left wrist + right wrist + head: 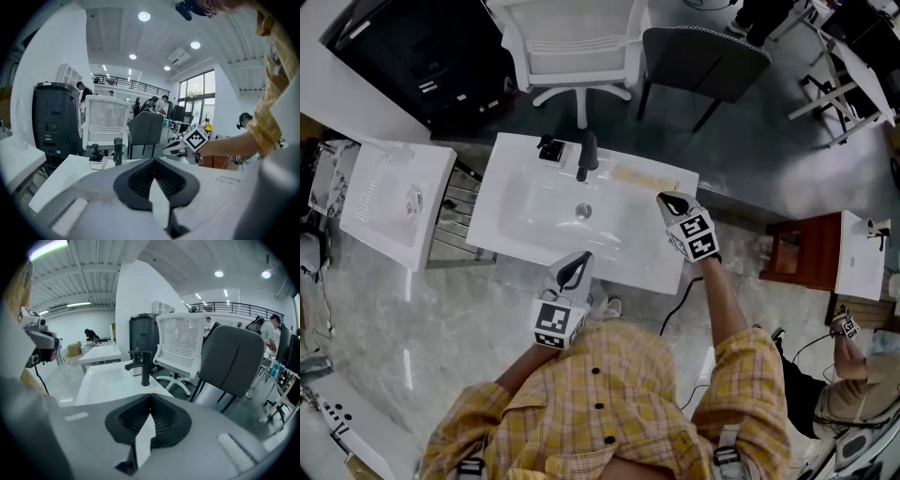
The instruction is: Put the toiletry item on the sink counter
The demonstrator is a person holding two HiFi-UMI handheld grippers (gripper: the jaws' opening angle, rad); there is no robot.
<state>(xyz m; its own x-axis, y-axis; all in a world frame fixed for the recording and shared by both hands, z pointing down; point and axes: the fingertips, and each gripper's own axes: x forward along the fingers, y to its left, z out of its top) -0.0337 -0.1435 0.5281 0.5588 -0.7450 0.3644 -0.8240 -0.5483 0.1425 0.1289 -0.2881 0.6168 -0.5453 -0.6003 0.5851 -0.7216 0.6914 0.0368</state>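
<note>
A long beige toiletry item [639,176] lies on the back right of the white sink counter [647,255], right of the black faucet [588,155]. My right gripper [667,198] sits at that item's right end with its jaws together; a beige sliver shows just past its tips in the right gripper view [151,394], and I cannot tell whether it is pinched. My left gripper [583,257] hovers over the counter's front edge, jaws closed on nothing [153,159]. A small soap dispenser [550,148] stands left of the faucet.
A white office chair [577,47] and a dark chair [703,61] stand behind the counter. A second white basin [394,197] is at the left, a red-brown cabinet [806,248] at the right. A person crouches at the lower right [853,375].
</note>
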